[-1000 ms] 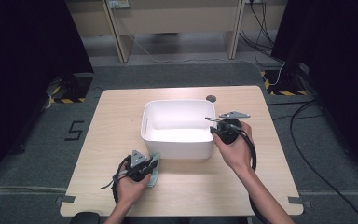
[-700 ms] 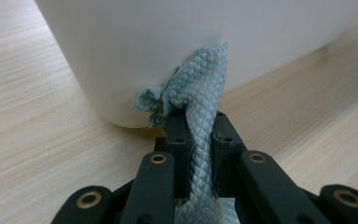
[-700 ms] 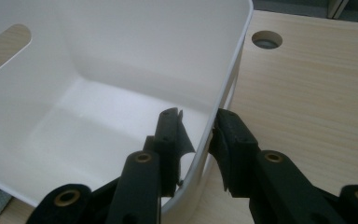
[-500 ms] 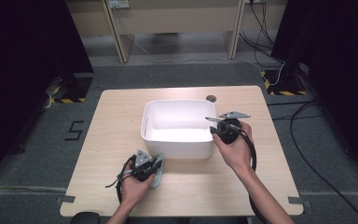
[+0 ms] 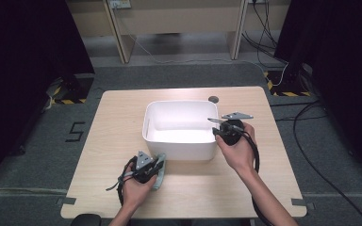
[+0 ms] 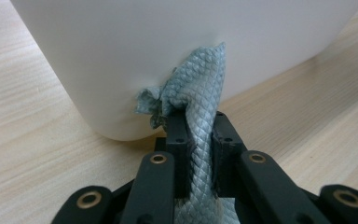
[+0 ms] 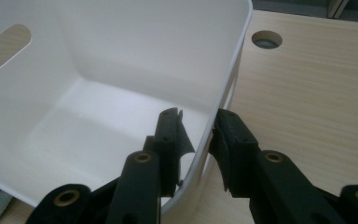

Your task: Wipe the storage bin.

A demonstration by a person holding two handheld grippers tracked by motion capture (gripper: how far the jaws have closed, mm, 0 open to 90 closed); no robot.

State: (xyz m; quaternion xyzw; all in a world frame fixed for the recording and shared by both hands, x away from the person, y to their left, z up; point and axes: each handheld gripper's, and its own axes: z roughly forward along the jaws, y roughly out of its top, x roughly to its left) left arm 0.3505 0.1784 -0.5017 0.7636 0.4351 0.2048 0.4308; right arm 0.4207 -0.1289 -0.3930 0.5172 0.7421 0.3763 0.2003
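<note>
On the wooden table (image 5: 99,155), the left gripper (image 6: 200,135) pinches a teal cloth (image 6: 200,93) against the white tub (image 5: 179,127); the right gripper (image 7: 196,135) straddles the tub's wall, jaws clamping it.

The rectangular white plastic tub (image 5: 180,128) looks smooth with a soft, slightly satin sheen, its thin walls taking the light evenly inside and out. The grey-green cloth (image 6: 200,100) has a woven, scale-like texture, matt and a little fuzzy at its crumpled edge, while the pale wooden tabletop (image 5: 122,122) shows fine straight grain under a flat, dull finish. The left gripper (image 6: 199,135) and right gripper (image 7: 196,135) each have 2 matt black plastic jaws, set with small brassy metal rivets.
</note>
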